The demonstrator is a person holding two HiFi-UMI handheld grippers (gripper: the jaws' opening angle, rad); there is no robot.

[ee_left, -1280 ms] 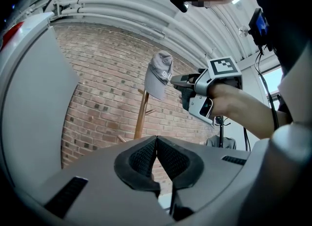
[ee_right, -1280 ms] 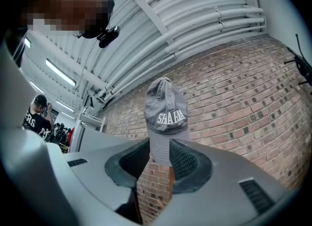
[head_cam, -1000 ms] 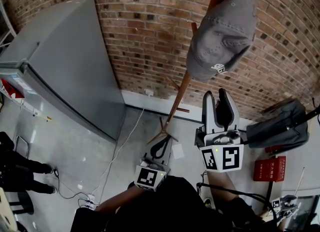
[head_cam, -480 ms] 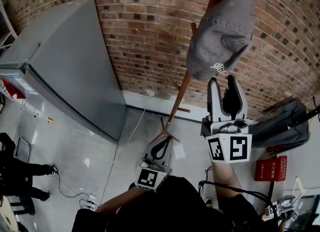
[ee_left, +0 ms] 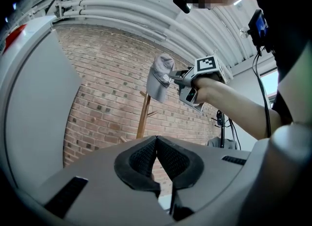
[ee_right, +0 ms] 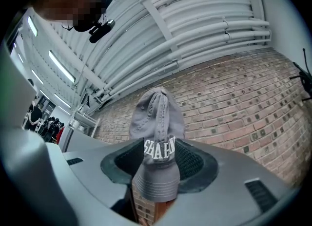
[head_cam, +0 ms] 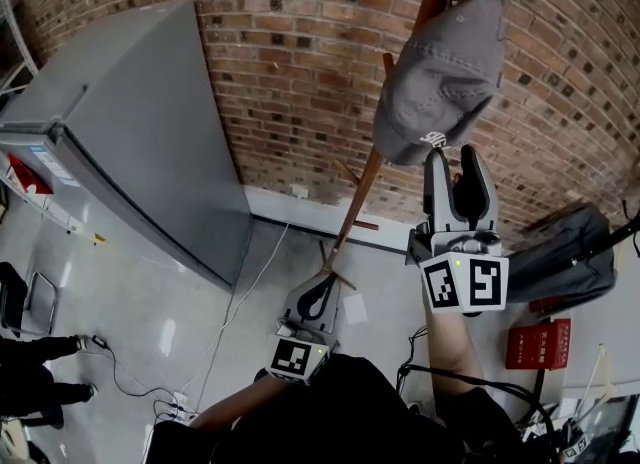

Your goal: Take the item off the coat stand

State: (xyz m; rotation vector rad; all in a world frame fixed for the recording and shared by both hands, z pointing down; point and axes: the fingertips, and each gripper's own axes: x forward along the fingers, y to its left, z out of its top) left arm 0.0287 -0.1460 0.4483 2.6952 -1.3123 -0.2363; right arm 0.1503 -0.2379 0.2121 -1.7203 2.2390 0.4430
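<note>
A grey cap (head_cam: pixel 440 72) with white lettering hangs from the top of a wooden coat stand (head_cam: pixel 360 197) against the brick wall. My right gripper (head_cam: pixel 453 157) is raised just under the cap and is open; its jaws have just been opening. In the right gripper view the cap's brim (ee_right: pixel 157 171) hangs between the wide-apart pads of that gripper (ee_right: pixel 158 164), and I cannot tell whether they touch it. My left gripper (head_cam: pixel 320 297) stays low near the stand's foot, shut with nothing in it; its pads (ee_left: pixel 146 157) meet. The left gripper view shows the cap (ee_left: pixel 160 76) too.
A tall grey cabinet (head_cam: pixel 120 132) stands left of the stand against the brick wall (head_cam: pixel 290 52). A grey bag (head_cam: pixel 560 257) and a red box (head_cam: pixel 535 337) lie at the right. Cables (head_cam: pixel 230 322) run over the floor. A person's legs (head_cam: pixel 30 382) show at far left.
My right gripper has risen up to the cap's lower edge and its jaws have spread wider. The left gripper has stayed put. The legs at far left have shifted down.
</note>
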